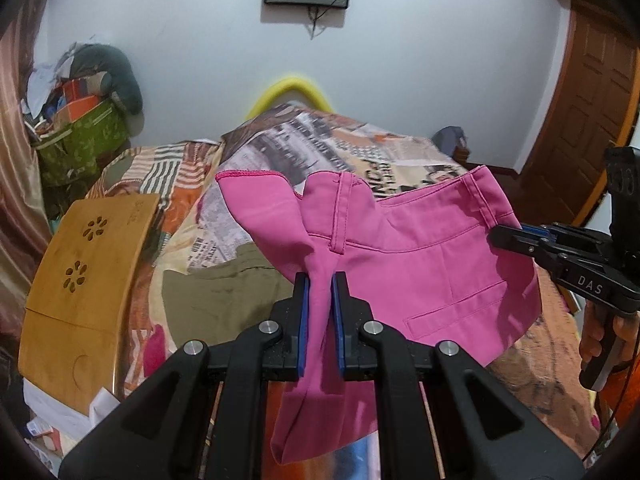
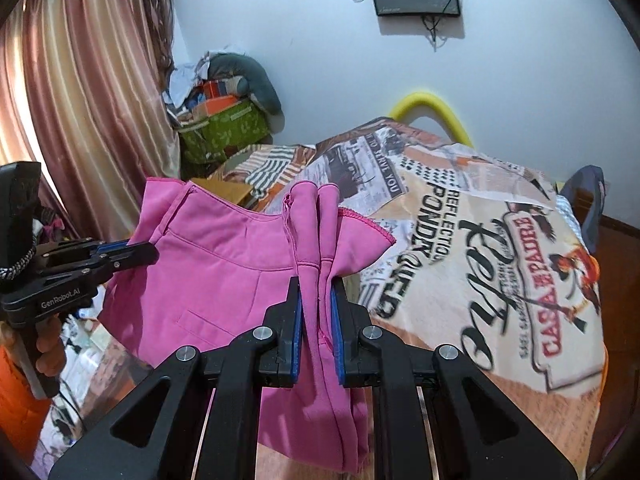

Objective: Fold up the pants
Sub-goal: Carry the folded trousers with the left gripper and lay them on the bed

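Observation:
Pink pants [image 1: 416, 264] hang in the air above the bed, held at the waistband by both grippers. My left gripper [image 1: 320, 280] is shut on a bunched end of the waistband. It also shows at the left of the right wrist view [image 2: 140, 254]. My right gripper [image 2: 316, 284] is shut on the other bunched end of the pink pants [image 2: 224, 276]. It also shows at the right of the left wrist view [image 1: 500, 236]. The waistband stretches between them and the legs hang down out of sight.
The bed [image 2: 480, 240] has a printed cover. An olive garment [image 1: 224, 296] lies on it. A wooden lap tray [image 1: 84, 280] sits at the left. A green basket [image 1: 80, 140] of clutter stands by the curtain [image 2: 80, 120]. A wooden door [image 1: 592, 120] is at the right.

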`<action>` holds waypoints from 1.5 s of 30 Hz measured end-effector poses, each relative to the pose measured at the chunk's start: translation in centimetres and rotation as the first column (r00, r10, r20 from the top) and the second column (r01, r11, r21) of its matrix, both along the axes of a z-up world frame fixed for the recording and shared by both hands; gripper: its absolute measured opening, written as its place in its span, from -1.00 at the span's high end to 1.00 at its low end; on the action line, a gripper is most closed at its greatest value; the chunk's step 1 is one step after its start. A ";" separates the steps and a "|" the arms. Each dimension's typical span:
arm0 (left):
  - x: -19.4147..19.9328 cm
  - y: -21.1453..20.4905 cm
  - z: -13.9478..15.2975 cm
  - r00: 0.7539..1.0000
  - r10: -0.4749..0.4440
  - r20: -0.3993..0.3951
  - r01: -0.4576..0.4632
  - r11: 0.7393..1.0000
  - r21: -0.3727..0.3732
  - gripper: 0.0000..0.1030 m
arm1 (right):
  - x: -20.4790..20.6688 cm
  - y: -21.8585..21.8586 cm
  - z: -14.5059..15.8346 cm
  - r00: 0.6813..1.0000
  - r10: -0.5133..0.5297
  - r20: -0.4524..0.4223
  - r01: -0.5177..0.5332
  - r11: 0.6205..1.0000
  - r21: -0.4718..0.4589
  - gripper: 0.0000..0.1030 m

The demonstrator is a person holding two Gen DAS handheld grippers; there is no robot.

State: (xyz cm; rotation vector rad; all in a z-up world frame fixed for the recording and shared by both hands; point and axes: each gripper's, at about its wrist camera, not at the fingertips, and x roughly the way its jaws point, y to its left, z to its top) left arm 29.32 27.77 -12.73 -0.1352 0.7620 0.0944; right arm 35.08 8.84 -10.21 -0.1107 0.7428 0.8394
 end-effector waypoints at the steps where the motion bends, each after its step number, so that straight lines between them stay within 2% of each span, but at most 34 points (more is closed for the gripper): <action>1: 0.4 0.5 -0.5 1.000 0.002 -0.005 -0.002 1.000 0.000 0.80 | 0.4 0.8 -0.4 1.000 0.000 0.003 0.000 1.000 -0.013 0.78; 5: 2.9 2.7 -3.0 0.999 0.019 -0.048 -0.018 1.000 0.015 0.80 | 2.2 4.0 -2.3 1.000 0.003 0.000 -0.003 0.998 -0.069 0.79; 11: 6.6 6.1 -7.9 0.992 0.033 -0.120 -0.037 0.999 -0.029 0.80 | 4.7 8.2 -6.1 1.000 -0.006 -0.016 0.003 0.986 -0.167 0.79; 13: 7.7 6.9 -10.0 0.986 0.048 -0.159 -0.048 0.999 0.000 0.80 | 5.5 9.6 -7.6 1.000 -0.008 -0.018 0.004 0.978 -0.209 0.79; 16: 8.8 8.2 -12.9 0.975 0.063 -0.212 -0.063 0.998 0.006 0.79 | 6.7 10.9 -9.7 0.999 -0.019 -0.037 0.009 0.966 -0.257 0.79; 20: 8.9 10.0 -15.4 0.970 0.060 -0.237 -0.067 0.998 -0.021 0.75 | 7.2 11.8 -11.8 0.999 -0.021 -0.034 0.009 0.948 -0.318 0.77; 22: 8.7 10.6 -15.6 0.973 0.050 -0.226 -0.062 0.997 -0.045 0.70 | 7.2 11.6 -12.0 0.999 -0.012 -0.032 0.001 0.946 -0.323 0.77; 26: 8.1 11.1 -15.6 0.975 0.055 -0.215 -0.066 0.997 -0.044 0.54 | 7.1 11.2 -11.8 1.000 -0.002 -0.022 -0.006 0.941 -0.338 0.73; 28: 7.6 11.2 -15.6 0.973 0.070 -0.221 -0.076 0.997 -0.016 0.52 | 6.9 10.7 -11.6 1.000 -0.009 -0.011 0.005 0.937 -0.349 0.63; 30: 7.3 11.5 -15.9 0.965 0.112 -0.238 -0.104 0.994 0.043 0.52 | 7.1 10.3 -11.7 1.000 -0.027 -0.006 0.023 0.933 -0.360 0.58; 31: 7.1 11.8 -16.1 0.959 0.130 -0.252 -0.115 0.991 0.070 0.53 | 7.2 10.1 -11.7 0.999 -0.032 -0.006 0.027 0.930 -0.366 0.48; 32: 6.9 12.3 -16.3 0.955 0.133 -0.265 -0.120 0.991 0.063 0.53 | 7.3 9.7 -11.8 0.999 -0.040 -0.006 0.035 0.928 -0.371 0.31; 35: 5.9 13.2 -16.5 0.950 0.134 -0.284 -0.131 0.991 0.028 0.53 | 7.4 8.8 -11.4 0.997 -0.074 -0.010 0.064 0.920 -0.386 0.10; 41: 3.9 11.8 -13.6 0.961 0.123 -0.248 -0.113 0.992 0.057 0.53 | 6.2 7.3 -8.5 0.996 -0.088 0.032 0.093 0.922 -0.375 0.10; 45: 1.5 9.3 -9.2 0.980 0.099 -0.172 -0.089 0.994 0.065 0.53 | 4.7 5.7 -4.9 0.995 -0.083 0.052 0.095 0.949 -0.302 0.10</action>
